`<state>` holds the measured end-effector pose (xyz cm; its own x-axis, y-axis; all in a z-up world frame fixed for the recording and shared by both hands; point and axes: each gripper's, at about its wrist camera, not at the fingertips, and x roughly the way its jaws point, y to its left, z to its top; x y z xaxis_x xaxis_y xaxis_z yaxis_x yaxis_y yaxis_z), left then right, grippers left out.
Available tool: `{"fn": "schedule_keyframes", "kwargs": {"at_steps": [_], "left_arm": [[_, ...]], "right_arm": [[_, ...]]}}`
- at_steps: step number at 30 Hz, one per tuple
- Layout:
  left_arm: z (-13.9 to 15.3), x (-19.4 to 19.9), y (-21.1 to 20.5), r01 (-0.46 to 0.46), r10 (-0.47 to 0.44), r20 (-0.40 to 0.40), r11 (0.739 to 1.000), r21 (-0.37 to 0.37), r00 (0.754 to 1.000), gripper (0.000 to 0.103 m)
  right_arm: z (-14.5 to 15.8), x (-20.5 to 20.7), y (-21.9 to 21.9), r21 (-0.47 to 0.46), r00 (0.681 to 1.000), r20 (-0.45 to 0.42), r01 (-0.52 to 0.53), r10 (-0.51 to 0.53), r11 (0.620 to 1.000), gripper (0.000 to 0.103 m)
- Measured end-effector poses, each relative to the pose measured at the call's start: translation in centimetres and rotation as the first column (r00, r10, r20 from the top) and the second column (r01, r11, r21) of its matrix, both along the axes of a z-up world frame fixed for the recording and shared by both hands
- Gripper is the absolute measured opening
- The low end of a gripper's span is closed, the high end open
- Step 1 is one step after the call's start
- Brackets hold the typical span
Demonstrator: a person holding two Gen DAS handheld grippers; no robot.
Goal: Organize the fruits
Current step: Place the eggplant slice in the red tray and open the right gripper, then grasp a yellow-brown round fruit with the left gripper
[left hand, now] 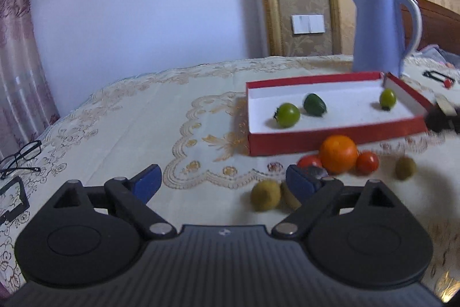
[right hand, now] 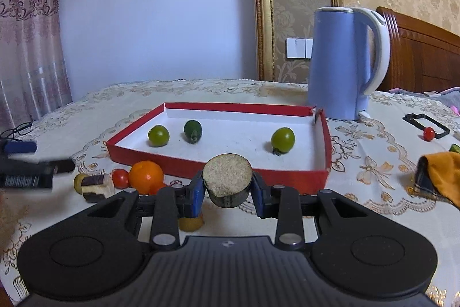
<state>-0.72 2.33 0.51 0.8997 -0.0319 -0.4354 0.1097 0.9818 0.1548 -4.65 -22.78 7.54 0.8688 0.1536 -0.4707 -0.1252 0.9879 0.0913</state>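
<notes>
A red box (left hand: pixel 330 137) (right hand: pixel 207 167) with a white floor holds two green tomatoes (left hand: pixel 287 114) (right hand: pixel 283 139) and a dark green fruit (left hand: pixel 314 104) (right hand: pixel 193 131). In front of it on the cloth lie an orange (left hand: pixel 338 153) (right hand: pixel 146 176), red tomatoes (left hand: pixel 367 162) (right hand: pixel 120 178) and yellow-green fruits (left hand: pixel 265 196). My left gripper (left hand: pixel 225 183) is open and empty, low over the cloth left of these fruits. My right gripper (right hand: pixel 227 193) is shut on a cut round piece with a dark skin (right hand: pixel 227 180), held just before the box's near wall.
A blue kettle (left hand: pixel 379 33) (right hand: pixel 342 62) stands behind the box. Glasses (left hand: pixel 20 156) lie at the far left. An orange cloth (right hand: pixel 440 174), a black frame (right hand: pixel 425 124) and a small red tomato (right hand: pixel 429 133) lie to the right. Another cut piece (right hand: pixel 96 187) sits by the orange.
</notes>
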Motion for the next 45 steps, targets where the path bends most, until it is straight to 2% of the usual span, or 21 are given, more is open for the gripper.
{"fn": "schedule_keyframes", "kwargs": {"at_steps": [5, 7, 10, 17, 23, 28, 29, 30, 31, 32, 33, 37, 42, 45], "left_arm": [[-1.4, -0.6, -0.7, -0.004, 0.002, 0.034, 0.998, 0.058, 0.999, 0.093], [-1.5, -0.9, -0.7, 0.005, -0.008, 0.046, 0.998, 0.058, 0.999, 0.093], [-1.4, -1.2, -0.5, 0.014, -0.017, 0.073, 0.999, 0.044, 0.997, 0.099], [-1.5, -0.8, -0.3, 0.011, -0.013, 0.053, 0.999, 0.038, 0.999, 0.099], [-1.6, -0.3, 0.5, 0.016, -0.016, 0.005, 1.0, -0.007, 1.0, 0.1], [-1.6, -0.1, 1.0, 0.01, -0.011, -0.014, 0.999, -0.034, 1.0, 0.101], [-1.6, 0.0, 1.0, 0.007, -0.008, -0.016, 0.999, -0.038, 1.0, 0.101], [-1.6, 0.0, 1.1, 0.008, -0.009, -0.016, 0.999, -0.042, 1.0, 0.101], [-1.6, -0.1, 1.2, 0.009, -0.01, -0.016, 0.999, -0.049, 1.0, 0.101], [-1.6, 0.0, 1.3, 0.005, -0.006, -0.017, 0.998, -0.057, 1.0, 0.102], [-1.6, 0.0, 1.4, -0.002, 0.001, -0.016, 0.998, -0.06, 1.0, 0.102], [-1.5, -0.1, 1.8, -0.011, 0.01, -0.02, 0.998, -0.067, 1.0, 0.103], [-1.9, 0.1, 1.8, -0.025, 0.025, -0.025, 1.0, 0.009, 0.999, 0.103], [-1.9, 0.1, 1.8, 0.0, 0.001, -0.038, 1.0, 0.018, 0.999, 0.103]], "right_arm": [[0.4, 2.0, 0.1, -0.012, 1.0, -0.002, 0.011, -0.011, 1.0, 0.033], [0.4, 2.8, 0.0, -0.013, 1.0, -0.006, 0.018, -0.018, 1.0, 0.033], [0.4, 4.0, 0.1, -0.012, 1.0, -0.01, 0.021, -0.021, 1.0, 0.033], [0.3, 8.0, 0.2, 0.004, 0.999, -0.044, 0.017, -0.017, 1.0, 0.033], [-0.1, 12.4, -0.2, -0.01, 0.995, -0.078, 0.068, -0.069, 0.998, 0.033], [-0.9, 15.1, 0.2, -0.093, 0.989, -0.102, 0.096, -0.105, 0.991, 0.033], [-1.1, 15.4, 0.3, -0.104, 0.988, -0.105, 0.099, -0.11, 0.99, 0.036], [-1.4, 15.6, 0.3, -0.115, 0.987, -0.113, 0.103, -0.116, 0.988, 0.048], [-1.6, 15.8, 0.4, -0.126, 0.985, -0.123, 0.106, -0.122, 0.986, 0.054], [-1.6, 15.6, 0.5, -0.13, 0.986, -0.116, 0.108, -0.123, 0.986, 0.066], [-1.4, 15.2, 0.6, -0.132, 0.987, -0.103, 0.111, -0.125, 0.985, 0.067], [0.1, 11.9, 0.4, -0.103, 0.992, -0.05, 0.111, -0.117, 0.988, 0.067], [1.2, 5.3, 1.2, -0.063, 0.999, 0.014, 0.03, -0.03, 0.998, 0.067], [1.1, 2.3, 2.1, -0.065, 0.999, 0.037, -0.007, 0.01, 0.998, 0.067]]}}
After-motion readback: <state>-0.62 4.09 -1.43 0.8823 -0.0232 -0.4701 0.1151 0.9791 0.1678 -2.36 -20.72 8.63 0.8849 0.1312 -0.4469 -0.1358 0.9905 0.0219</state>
